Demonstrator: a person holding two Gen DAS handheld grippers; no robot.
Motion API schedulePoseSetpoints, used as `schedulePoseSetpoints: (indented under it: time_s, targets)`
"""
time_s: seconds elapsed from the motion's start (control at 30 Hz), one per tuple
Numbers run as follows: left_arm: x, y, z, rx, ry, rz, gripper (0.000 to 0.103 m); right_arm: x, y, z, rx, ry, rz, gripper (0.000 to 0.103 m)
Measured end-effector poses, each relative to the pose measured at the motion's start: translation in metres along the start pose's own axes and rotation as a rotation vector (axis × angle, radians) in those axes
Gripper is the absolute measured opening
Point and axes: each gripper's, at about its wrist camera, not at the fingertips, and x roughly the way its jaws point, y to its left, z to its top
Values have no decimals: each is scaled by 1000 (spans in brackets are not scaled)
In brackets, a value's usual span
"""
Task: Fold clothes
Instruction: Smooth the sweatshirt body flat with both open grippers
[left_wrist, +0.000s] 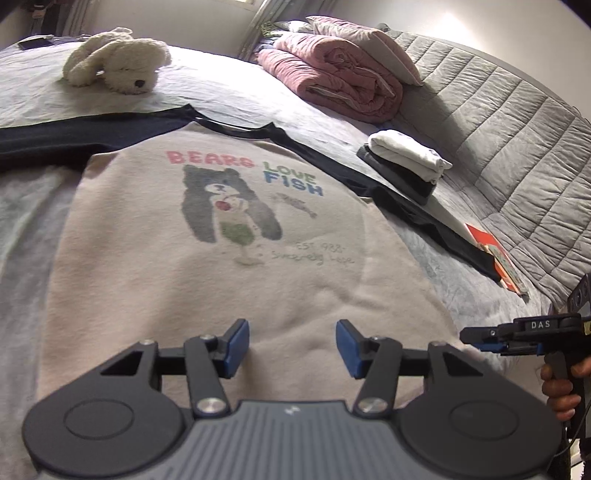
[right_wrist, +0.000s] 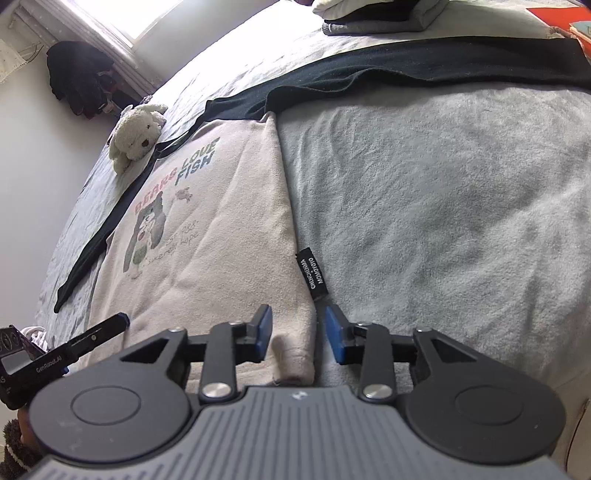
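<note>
Bedspread (right_wrist: 443, 203) carries the raglan sweatshirt (left_wrist: 207, 266) flat, collar far; I see right gripper (right_wrist: 298, 330) open astride its right hem corner, left gripper (left_wrist: 292, 349) open over the hem middle.

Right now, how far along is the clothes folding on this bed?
Done: a folded stack of a white piece on dark ones sits beside the shirt. In hand: the bear-print shirt lies spread flat, dark sleeves out, unfolded. Left gripper is open over its hem; right gripper is open at its side edge near the black tag. Left: grasp, fold the shirt and stack it.
</note>
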Motion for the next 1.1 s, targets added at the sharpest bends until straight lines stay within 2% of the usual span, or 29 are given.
schedulePoseSetpoints:
  time_s: [0.3,0.5,0.53,0.6,0.63,0.67,0.87,1.0,1.07,1.1]
  targets:
    - [-66,62,-7,-108,-5,159,59,-2,6,-9,-24,-14,-25,38]
    - [-77,71,-16,-145,11,145,54,-1,7,-11,-17,1,-26,24]
    - [-78,72,-17,-151,15,141,50,0,7,-12,-20,1,-32,22]
    - [-81,74,-20,-162,21,132,34,1,6,-12,-23,-1,-43,11]
    - [-82,75,-22,-168,24,128,8,2,6,-13,-20,-2,-42,11]
    - [-84,76,-23,-173,27,124,5,1,7,-13,-16,-5,-38,10]
    - [-92,82,-32,-207,46,99,4,-22,3,-10,33,-43,28,9]
    - [-87,83,-35,-181,68,111,5,-7,0,-19,-14,10,-31,9]
    - [-81,83,-36,-154,82,125,7,-3,0,-20,-27,6,-33,9]
    - [-82,82,-34,-139,79,134,9,-4,1,-18,-31,3,-24,13]
